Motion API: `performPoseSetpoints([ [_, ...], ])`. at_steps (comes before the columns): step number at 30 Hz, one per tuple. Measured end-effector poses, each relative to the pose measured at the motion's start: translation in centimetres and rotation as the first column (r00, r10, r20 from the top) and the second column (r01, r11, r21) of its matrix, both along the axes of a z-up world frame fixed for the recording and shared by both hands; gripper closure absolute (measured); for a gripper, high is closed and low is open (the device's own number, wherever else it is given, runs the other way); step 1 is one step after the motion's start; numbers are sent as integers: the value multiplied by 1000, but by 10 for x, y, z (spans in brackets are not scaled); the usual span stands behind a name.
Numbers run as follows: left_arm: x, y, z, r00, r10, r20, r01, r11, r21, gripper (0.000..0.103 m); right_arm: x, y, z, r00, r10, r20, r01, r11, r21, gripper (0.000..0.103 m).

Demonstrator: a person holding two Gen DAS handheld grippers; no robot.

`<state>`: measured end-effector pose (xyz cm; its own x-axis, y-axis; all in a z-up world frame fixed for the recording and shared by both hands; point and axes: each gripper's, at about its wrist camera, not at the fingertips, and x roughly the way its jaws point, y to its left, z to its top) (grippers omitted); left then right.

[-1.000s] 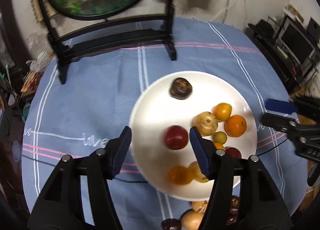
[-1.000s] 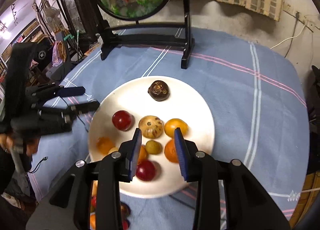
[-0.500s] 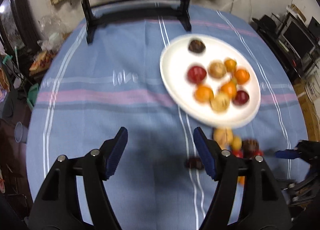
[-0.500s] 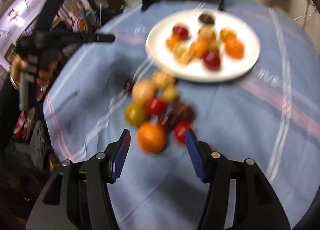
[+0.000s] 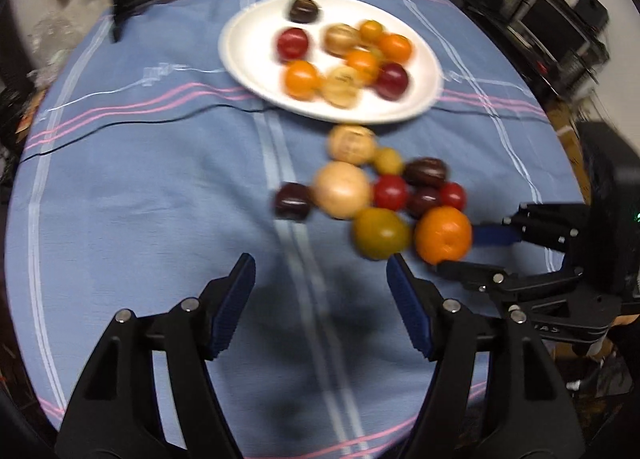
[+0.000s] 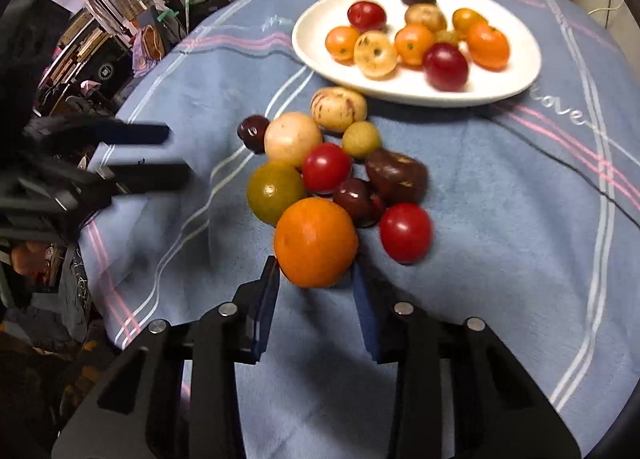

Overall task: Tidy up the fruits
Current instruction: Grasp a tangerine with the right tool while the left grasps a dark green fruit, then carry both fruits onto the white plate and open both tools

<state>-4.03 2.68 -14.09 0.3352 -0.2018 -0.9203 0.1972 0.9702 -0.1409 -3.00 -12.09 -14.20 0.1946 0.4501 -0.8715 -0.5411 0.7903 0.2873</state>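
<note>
You have a blue woven cloth tablecloth [image 6: 500, 219] with pink and white stripes under everything; its nap looks soft and matt. The round white plate [image 6: 316, 53] looks like glazed ceramic, smooth and shiny. Your large orange [image 6: 316, 242] has a finely pitted, faintly glossy peel, while the red round fruit [image 6: 405, 232] beside it is smooth and glossy. Your right gripper [image 6: 316, 285] is matt black plastic with bright metal rivets and blue ribbed pads [image 6: 366, 311].
</note>
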Motion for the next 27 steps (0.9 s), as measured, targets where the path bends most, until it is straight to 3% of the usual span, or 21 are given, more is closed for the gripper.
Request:
performPoseSetpoints([
  [9, 21, -47, -38, 996, -29, -86, 27, 999, -20, 36, -10, -47, 2, 998, -65, -25, 66, 997, 33, 72],
  [10, 23, -49, -41, 996, -25, -88, 24, 1000, -19, 36, -11, -48, 1, 997, -69, -35, 70, 997, 42, 69],
  [12, 28, -52, -47, 995, -13, -95, 12, 1000, -11, 46, -11, -53, -2, 995, -86, -45, 89, 994, 57, 65],
  [13, 31, -53, -51, 994, -8, -110, 7, 1000, -7, 61, -12, -54, -3, 994, -91, -56, 95, 993, 72, 64],
  [14, 32, -52, -53, 994, 3, -108, -2, 1000, 2, 62, -13, -53, -4, 993, -91, -76, 97, 992, 81, 63],
  [16, 30, -51, -51, 995, 3, -102, -4, 1000, -9, 63, -13, -54, -5, 991, -96, -92, 104, 990, 92, 42],
  [19, 25, -43, -46, 996, 12, -86, -12, 1000, 0, 63, -11, -45, -2, 993, -86, -78, 94, 989, 113, 37],
  [24, 13, -24, -36, 997, 30, -75, -31, 999, -10, 63, 2, -32, -18, 990, -103, -99, 107, 993, 39, 40],
  [27, 10, -14, -31, 996, 49, -71, -50, 999, -10, 63, -3, -28, -18, 995, -90, -42, 89, 996, -30, 61],
])
